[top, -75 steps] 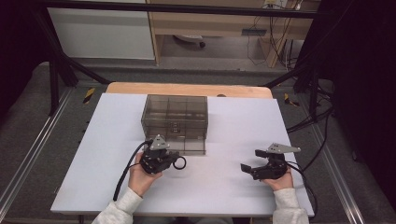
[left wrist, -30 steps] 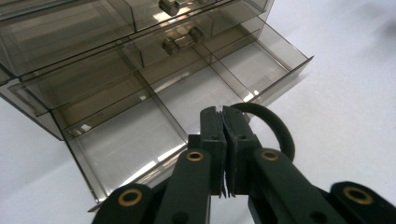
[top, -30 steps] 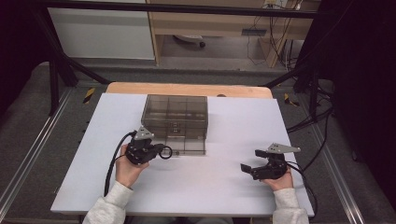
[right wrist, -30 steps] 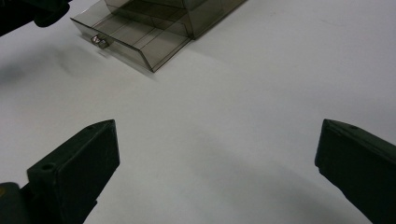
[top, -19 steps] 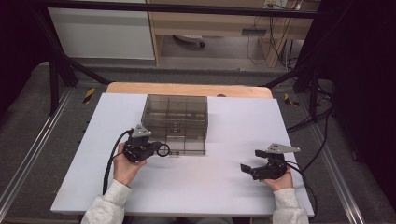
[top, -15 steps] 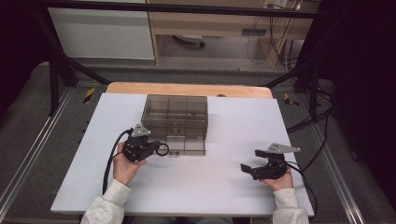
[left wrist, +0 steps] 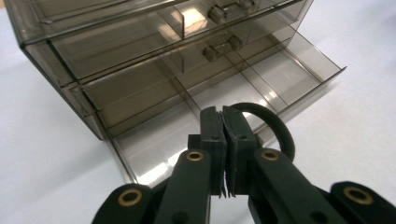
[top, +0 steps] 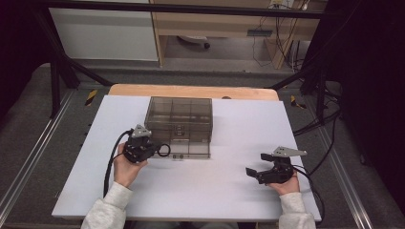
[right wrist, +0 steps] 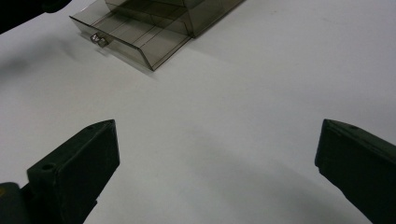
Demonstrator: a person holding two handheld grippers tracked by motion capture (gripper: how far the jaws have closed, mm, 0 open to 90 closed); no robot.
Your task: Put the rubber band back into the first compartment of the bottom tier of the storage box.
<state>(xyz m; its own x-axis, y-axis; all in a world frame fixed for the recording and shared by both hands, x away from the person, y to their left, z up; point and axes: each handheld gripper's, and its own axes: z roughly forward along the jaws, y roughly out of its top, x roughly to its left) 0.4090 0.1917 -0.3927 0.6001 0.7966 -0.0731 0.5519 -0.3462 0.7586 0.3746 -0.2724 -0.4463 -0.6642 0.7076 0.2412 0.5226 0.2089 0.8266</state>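
While the left tongs (left wrist: 223,154) sit pressed together on a black ring (left wrist: 273,126), they hang over the front left part of the pulled-out bottom drawer (left wrist: 243,93) of a smoky clear drawer box (top: 179,121) that stands near the far middle of the white worktop (top: 200,191). In the left gripper view the ring curves out from between the pads to the right, above the drawer's near compartment, and the drawer's dividers and the small handles of the two drawers above show through the plastic. From the high view the left tongs (top: 152,149) lie just beside the box's front left corner, the ring (top: 164,150) pointing at the drawer. The right tongs (top: 252,172) rest well apart, low on the worktop's right side, jaws spread wide with nothing between them; their own view shows bare worktop between the jaws and the open drawer (right wrist: 130,35) farther off.
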